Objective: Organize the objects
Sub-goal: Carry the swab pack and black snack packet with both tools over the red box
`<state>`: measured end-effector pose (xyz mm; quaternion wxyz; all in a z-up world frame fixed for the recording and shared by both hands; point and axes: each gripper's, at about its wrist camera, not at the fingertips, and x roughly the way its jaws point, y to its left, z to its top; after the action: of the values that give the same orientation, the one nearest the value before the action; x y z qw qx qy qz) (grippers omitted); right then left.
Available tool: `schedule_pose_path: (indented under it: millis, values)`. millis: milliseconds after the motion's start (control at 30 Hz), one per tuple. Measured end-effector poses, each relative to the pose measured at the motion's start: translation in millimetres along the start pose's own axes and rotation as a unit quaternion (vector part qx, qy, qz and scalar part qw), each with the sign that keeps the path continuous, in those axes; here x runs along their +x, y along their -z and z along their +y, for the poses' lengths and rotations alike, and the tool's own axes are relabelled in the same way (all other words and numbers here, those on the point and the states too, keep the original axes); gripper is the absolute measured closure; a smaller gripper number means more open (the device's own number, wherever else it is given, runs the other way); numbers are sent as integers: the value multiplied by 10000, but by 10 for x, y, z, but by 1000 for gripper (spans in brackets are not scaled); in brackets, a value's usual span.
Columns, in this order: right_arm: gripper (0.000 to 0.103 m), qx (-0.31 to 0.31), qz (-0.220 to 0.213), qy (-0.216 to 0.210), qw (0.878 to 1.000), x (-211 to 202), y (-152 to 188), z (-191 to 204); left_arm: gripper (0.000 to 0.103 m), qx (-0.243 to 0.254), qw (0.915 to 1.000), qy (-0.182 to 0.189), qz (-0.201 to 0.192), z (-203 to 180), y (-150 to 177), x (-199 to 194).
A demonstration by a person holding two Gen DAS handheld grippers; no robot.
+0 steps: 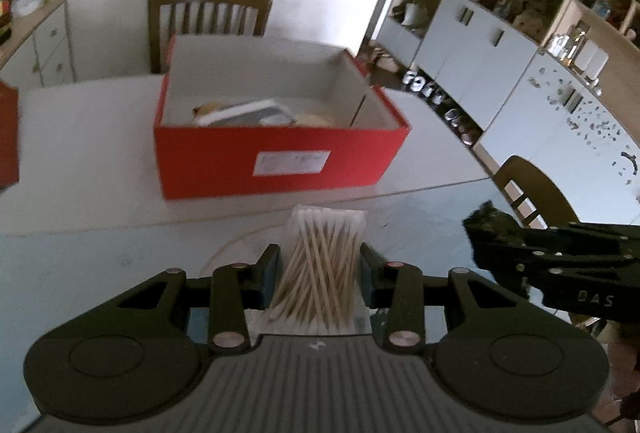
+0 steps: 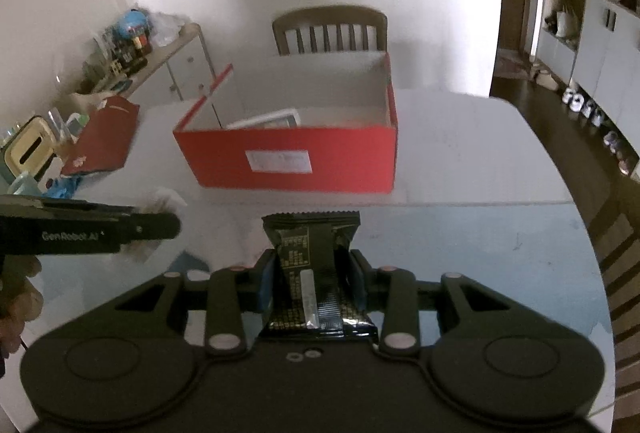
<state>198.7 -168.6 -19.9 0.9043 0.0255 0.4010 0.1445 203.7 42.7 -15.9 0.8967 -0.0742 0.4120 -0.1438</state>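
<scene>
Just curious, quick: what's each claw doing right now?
Left gripper: closed on a pack of cotton swabs.
Right gripper: closed on a black snack packet.

"GenRobot.AI" — left gripper (image 2: 160, 223); "DAS" — right gripper (image 1: 480, 229).

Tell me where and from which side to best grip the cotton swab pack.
Grip the cotton swab pack across its flat side faces at mid-height, from its lower end. The left hand-held gripper holds it that way: swabs stay bundled, tips forward toward the red box.
</scene>
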Motion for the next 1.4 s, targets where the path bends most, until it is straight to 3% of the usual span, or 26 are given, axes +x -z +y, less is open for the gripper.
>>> schedule_pose_path:
  millis: [333, 667, 1033, 1400]
  values:
    - [67, -297, -347, 121, 9989, 89, -499, 89, 65, 480, 9982, -33, -370, -219, -525, 99]
    - [67, -511, -597, 382, 9962, 426, -981, 218, 65, 653, 9958, -331, -557, -133, -1109, 361]
    - [67, -492, -494, 528, 9962, 954, -1347, 274, 65, 541, 9952, -734, -357, 176, -1622, 844]
    - [67, -546, -68, 716, 9959, 1566, -1447, 220, 64, 589, 9937, -954, -1, 452, -1696, 1352]
